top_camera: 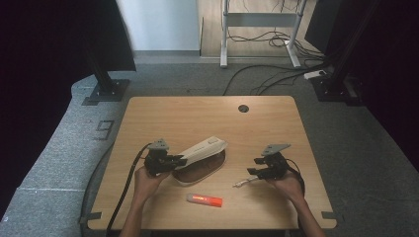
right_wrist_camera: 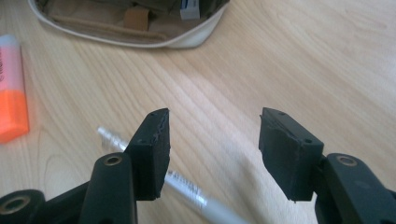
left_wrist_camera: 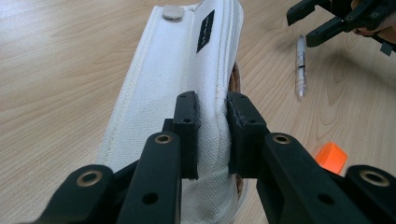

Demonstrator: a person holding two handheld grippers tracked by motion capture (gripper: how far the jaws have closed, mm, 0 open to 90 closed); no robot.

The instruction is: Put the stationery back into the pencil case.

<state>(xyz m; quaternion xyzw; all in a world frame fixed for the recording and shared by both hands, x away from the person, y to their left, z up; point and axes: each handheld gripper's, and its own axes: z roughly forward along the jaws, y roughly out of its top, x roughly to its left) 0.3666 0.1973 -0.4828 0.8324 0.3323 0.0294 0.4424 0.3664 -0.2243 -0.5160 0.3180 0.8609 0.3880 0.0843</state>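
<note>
A white fabric pencil case [top_camera: 200, 158] lies open at the middle of the wooden table [top_camera: 197, 118], its lid flap [left_wrist_camera: 177, 65] raised. My left gripper [top_camera: 182, 160] is shut on the flap's edge, and the pads [left_wrist_camera: 212, 100] pinch the cloth. To the right lies a clear pen [top_camera: 245, 182] with a white end. My right gripper [top_camera: 253, 167] hovers open just above it. In the right gripper view the pen [right_wrist_camera: 187, 186] passes under the left jaw, and nothing sits between the pads [right_wrist_camera: 215, 126]. The case's brown inside [right_wrist_camera: 135, 23] shows ahead.
An orange and pink highlighter [top_camera: 204, 200] lies near the table's front edge, in front of the case; it also shows in both gripper views [left_wrist_camera: 331, 157] [right_wrist_camera: 11, 98]. A round cable hole [top_camera: 243, 108] sits at the table's far side.
</note>
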